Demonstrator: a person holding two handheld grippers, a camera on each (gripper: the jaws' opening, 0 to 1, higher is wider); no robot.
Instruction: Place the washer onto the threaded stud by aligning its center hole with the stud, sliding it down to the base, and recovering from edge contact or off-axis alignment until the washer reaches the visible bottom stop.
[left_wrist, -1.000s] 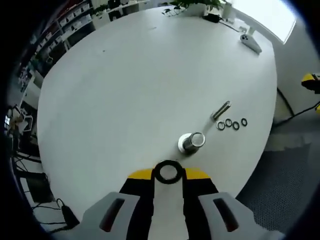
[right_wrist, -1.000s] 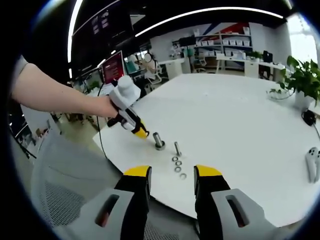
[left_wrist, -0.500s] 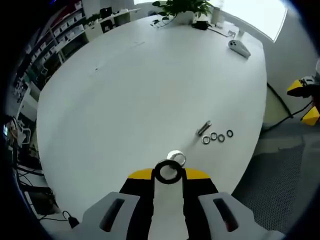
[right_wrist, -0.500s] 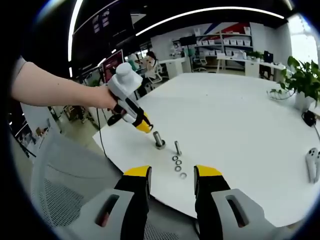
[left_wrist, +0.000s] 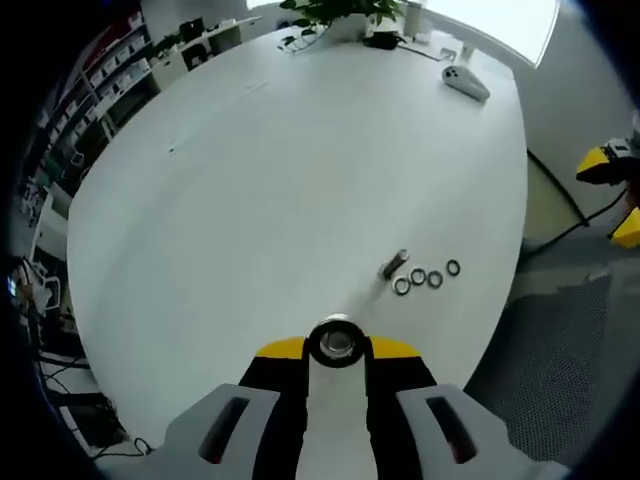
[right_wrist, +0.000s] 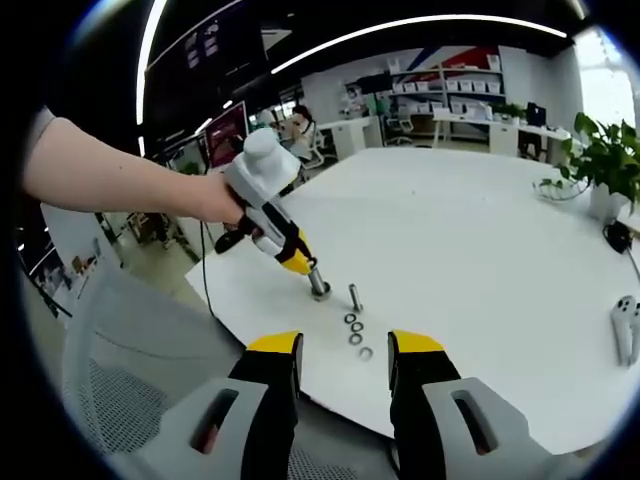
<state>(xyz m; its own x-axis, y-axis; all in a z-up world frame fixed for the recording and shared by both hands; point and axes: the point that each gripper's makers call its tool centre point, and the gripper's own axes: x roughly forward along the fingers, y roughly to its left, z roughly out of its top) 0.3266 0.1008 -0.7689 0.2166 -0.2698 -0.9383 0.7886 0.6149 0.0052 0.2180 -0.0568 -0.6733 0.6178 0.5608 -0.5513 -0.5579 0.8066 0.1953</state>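
The left tool (left_wrist: 336, 348) grips the washer (left_wrist: 336, 343) between its yellow tips, flat side to the camera, so the hole is open to look through. In the left gripper view the washer sits right over the top of the threaded stud (right_wrist: 318, 282), which shows as a pale metal disc inside and just above the ring. In the right gripper view the left tool (right_wrist: 298, 264) is at the stud top, touching or nearly so; I cannot tell if the hole is already on the thread.

The right tool (right_wrist: 342, 348) is open and holds nothing, well apart from the work, near the bench (left_wrist: 280, 170) edge.

Beside the stud lie a loose bolt (left_wrist: 395, 265) and three spare washers (left_wrist: 427, 277) in a row.

To do this step well, imo: keep the ring level w/ the stud axis, center the pale disc in the hole, then go down slowly. If one edge catches, lift a bit, re-center, no pushing. Release only when the washer is at the base.
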